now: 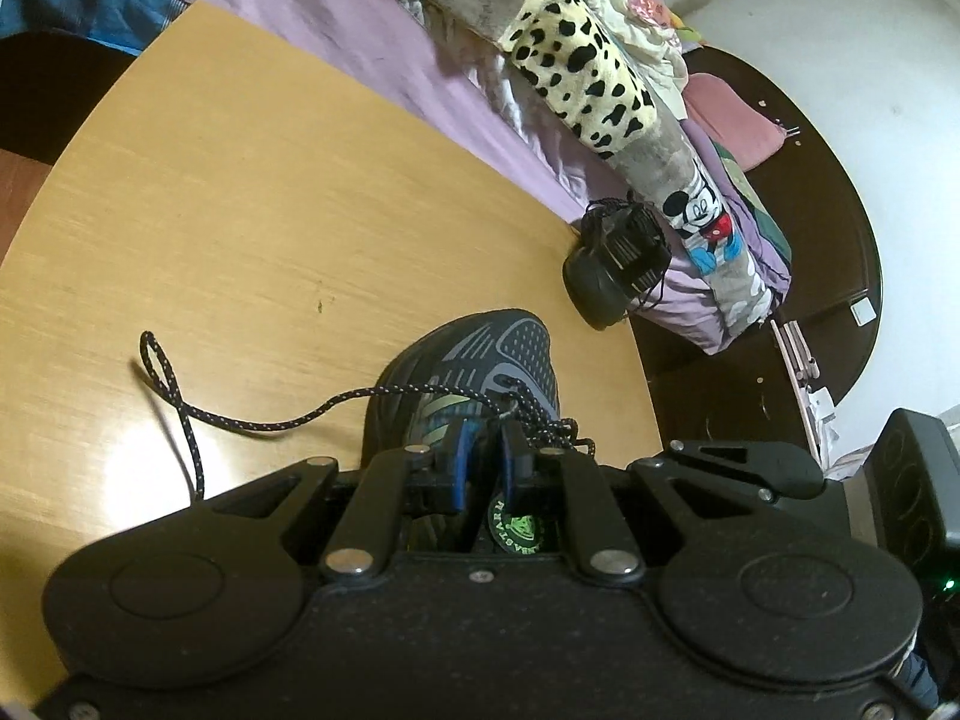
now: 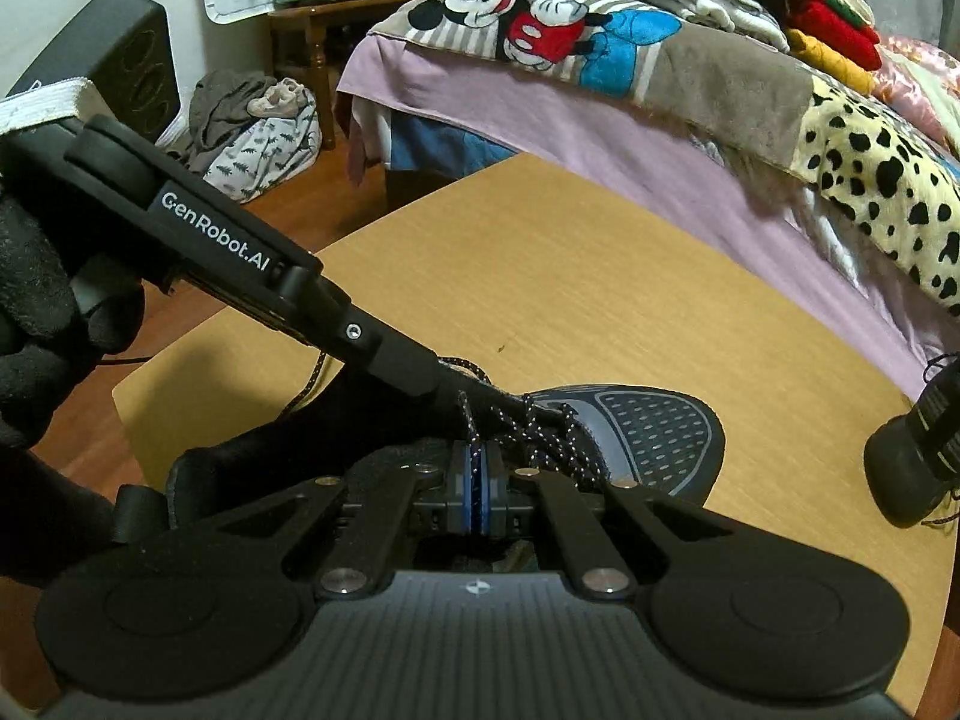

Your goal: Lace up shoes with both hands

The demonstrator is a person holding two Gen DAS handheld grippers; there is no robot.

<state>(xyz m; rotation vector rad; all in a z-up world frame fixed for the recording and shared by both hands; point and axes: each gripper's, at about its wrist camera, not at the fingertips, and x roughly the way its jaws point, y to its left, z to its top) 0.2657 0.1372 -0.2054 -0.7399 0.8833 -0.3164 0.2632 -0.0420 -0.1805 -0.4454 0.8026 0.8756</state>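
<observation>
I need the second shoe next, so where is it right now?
The second shoe stands at the table's far edge, against the purple bedsheet, beyond the shoe being laced; in the right wrist view it sits at the right margin.

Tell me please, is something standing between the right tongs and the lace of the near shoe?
Nothing visible does. The right tongs are shut on a strand of the lace just above the near shoe. The left tongs reach in from the side to the same knot of laces, but they do not block the grip.
</observation>
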